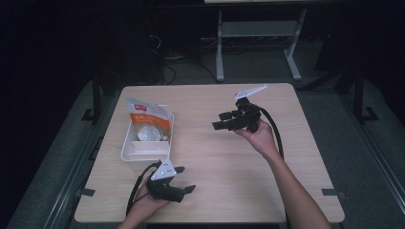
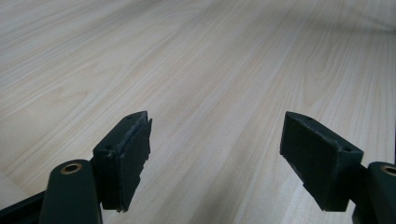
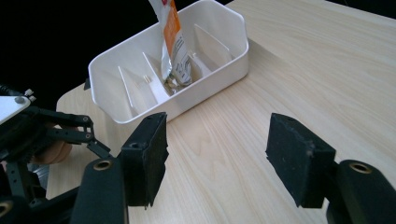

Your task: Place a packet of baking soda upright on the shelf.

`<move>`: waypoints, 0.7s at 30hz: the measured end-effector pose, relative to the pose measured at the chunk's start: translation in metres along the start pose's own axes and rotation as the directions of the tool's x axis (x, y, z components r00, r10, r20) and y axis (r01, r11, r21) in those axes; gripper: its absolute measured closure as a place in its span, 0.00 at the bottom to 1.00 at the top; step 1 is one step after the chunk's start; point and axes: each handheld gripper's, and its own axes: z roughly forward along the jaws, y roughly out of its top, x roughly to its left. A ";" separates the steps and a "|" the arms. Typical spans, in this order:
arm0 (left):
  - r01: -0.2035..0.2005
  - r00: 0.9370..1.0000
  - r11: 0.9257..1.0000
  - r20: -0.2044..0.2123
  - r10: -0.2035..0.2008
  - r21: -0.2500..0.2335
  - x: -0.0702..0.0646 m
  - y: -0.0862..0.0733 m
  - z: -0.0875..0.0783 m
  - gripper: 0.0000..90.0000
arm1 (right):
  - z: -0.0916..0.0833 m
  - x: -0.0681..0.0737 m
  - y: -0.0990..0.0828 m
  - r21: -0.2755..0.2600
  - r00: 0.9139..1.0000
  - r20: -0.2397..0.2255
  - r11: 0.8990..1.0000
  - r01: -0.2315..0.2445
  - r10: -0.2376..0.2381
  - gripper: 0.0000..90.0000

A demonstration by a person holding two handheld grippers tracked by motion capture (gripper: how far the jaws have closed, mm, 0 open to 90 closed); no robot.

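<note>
1. My right gripper (image 1: 223, 120) hangs over the middle of the table (image 1: 229, 162), raised off the wood and aimed toward 9 o'clock, where the tray (image 1: 125, 151) sits; I judge this the line-up for a reach at what stands in it.
2. Its jaws stand wide apart with nothing between them, only bare wood; in the right gripper view the fingers (image 3: 148, 154) frame the tray's (image 3: 219, 70) near wall.
3. My left gripper (image 1: 184, 192) rests low at the table's near edge, about 6 o'clock from the tray, pointing toward 3 o'clock. It looks parked clear of the right one's path.
4. Its jaws are also spread wide and hold nothing; in the left gripper view the pads (image 2: 133, 154) bracket plain tabletop.
5. The pouch (image 1: 148, 118) stands tilted in the tray's far half, leaning back toward 12 o'clock, its top rising above the rim.
6. It is an orange and white packet with a clear lower window showing pale contents; the print is too small to read.
7. The tray is white, with thin dividers; the near compartments look empty.
</note>
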 end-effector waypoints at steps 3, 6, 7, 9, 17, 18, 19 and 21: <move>0.000 1.000 1.000 -0.001 0.000 0.001 0.000 0.000 0.000 0.26 | -0.004 -0.001 -0.004 0.001 1.000 0.004 1.000 -0.008 0.008 0.41; 0.001 1.000 1.000 -0.001 -0.001 0.000 0.000 0.000 0.000 0.26 | -0.008 -0.003 -0.008 0.000 1.000 0.007 1.000 -0.012 0.012 0.40; 0.002 1.000 1.000 -0.002 -0.002 0.000 0.000 0.000 0.000 0.26 | -0.009 -0.003 -0.009 -0.002 1.000 0.008 1.000 -0.015 0.015 0.40; 0.003 1.000 1.000 -0.001 -0.003 0.000 0.000 0.000 0.001 0.26 | -0.012 -0.004 -0.012 -0.005 1.000 0.010 1.000 -0.017 0.017 0.40; 0.004 1.000 1.000 -0.002 -0.004 0.002 0.001 0.000 0.002 0.26 | -0.026 -0.007 -0.022 -0.012 0.999 0.022 0.999 -0.029 0.029 0.39; 0.005 1.000 1.000 -0.002 -0.005 0.002 0.001 0.000 0.002 0.26 | -0.027 -0.008 -0.024 -0.009 0.999 0.024 1.000 -0.030 0.030 0.40; 0.006 1.000 1.000 -0.003 -0.006 0.001 0.001 0.000 0.002 0.26 | -0.029 -0.008 -0.026 -0.008 0.999 0.024 0.999 -0.033 0.033 0.40; 0.007 1.000 1.000 -0.003 -0.007 0.002 0.001 0.000 0.001 0.26 | -0.032 -0.009 -0.030 -0.008 0.999 0.025 0.999 -0.042 0.043 0.39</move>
